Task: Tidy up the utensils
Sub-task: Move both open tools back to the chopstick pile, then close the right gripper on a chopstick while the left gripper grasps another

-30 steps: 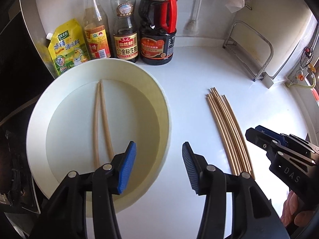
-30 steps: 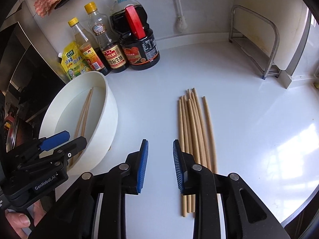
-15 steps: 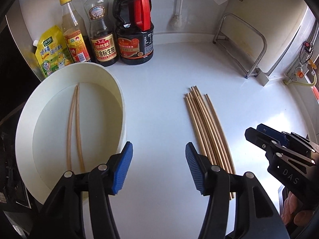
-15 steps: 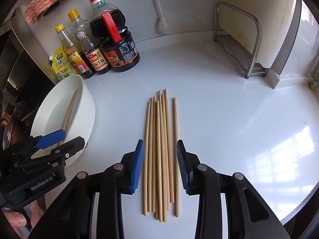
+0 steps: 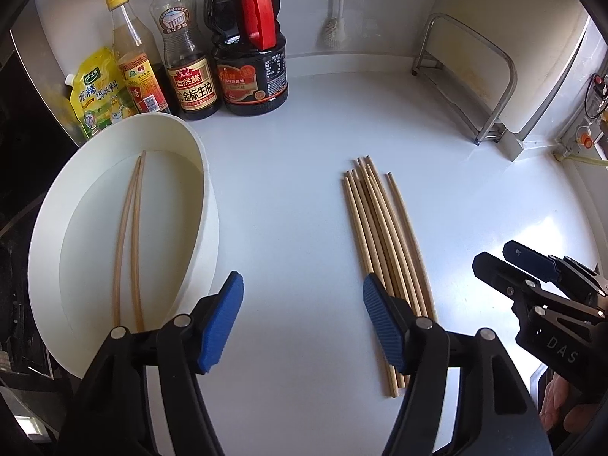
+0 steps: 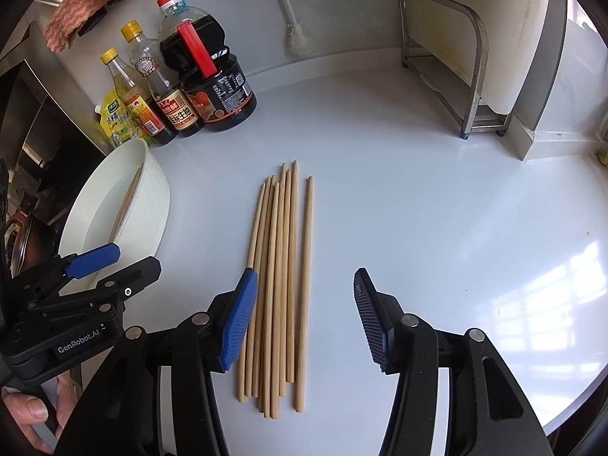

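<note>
Bottles [image 5: 212, 60] behind bowl [image 5: 207, 205]; rack [image 6: 456, 60] well clear of chopsticks [image 6: 279, 285]

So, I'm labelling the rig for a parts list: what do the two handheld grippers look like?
Both are matte black plastic with silver pivot pins and ribbed blue fingers. The left gripper is printed "GenRobot.AI" in white; the right gripper shows "DAS" lettering. No cables or sleeves are visible.

two chopsticks [image 5: 127, 235] in basin [image 5: 207, 205]; bundle [image 5: 383, 235] right

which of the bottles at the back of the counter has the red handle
The biggest one, the dark jug at the right end of the row. The two slimmer bottles beside it have yellow caps and no handle.
</note>
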A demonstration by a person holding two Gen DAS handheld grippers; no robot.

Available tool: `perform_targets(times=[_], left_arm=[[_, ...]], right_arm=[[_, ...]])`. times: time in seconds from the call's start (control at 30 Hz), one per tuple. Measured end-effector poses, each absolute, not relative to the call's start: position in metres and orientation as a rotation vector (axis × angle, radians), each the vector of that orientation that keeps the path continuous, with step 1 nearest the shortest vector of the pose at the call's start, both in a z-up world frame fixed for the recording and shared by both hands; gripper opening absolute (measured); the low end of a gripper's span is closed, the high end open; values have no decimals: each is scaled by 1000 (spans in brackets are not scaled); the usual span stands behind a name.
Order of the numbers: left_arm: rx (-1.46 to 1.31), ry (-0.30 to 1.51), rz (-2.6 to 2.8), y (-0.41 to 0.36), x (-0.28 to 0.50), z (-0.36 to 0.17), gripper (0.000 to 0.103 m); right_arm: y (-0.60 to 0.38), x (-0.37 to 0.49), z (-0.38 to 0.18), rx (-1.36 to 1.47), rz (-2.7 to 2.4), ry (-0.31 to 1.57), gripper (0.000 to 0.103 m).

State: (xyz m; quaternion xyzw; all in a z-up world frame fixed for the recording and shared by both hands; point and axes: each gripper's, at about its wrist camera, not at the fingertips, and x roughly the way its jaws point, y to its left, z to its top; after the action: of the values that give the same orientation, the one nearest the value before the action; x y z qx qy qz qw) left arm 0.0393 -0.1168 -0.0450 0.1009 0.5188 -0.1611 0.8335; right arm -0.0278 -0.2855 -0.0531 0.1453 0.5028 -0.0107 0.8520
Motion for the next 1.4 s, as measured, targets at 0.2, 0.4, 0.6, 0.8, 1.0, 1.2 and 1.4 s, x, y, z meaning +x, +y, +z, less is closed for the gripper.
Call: perform_targets(times=[0.2,0.4,0.6,0.8,1.0,1.2,1.4], left_arm=[[220,1123,-316,-122,35,-58,67],[192,1124,-297,-123,34,-72,78],[191,1134,-273,-120,38,-89,80],[166,1132,-280,-118,37,-97,80],[173,1132,-278,-119,36,-101,80],[167,1139,-273,-121,37,-104,80],[165,1142,-278,-127,38,-108,80]], right_arm=[[-301,-31,-69,316,-26,1075,54],[-301,-26,-86,281,-24,1107,57],[-295,-18,-109,250,-10,1139,58],[-290,-11,-124,228,-9,1154,59],[-285,-8,-124,173,-10,1145,59],[-279,-5,-123,102,-23,1149,59],[-282,-6,-124,95,-30,1147,59]])
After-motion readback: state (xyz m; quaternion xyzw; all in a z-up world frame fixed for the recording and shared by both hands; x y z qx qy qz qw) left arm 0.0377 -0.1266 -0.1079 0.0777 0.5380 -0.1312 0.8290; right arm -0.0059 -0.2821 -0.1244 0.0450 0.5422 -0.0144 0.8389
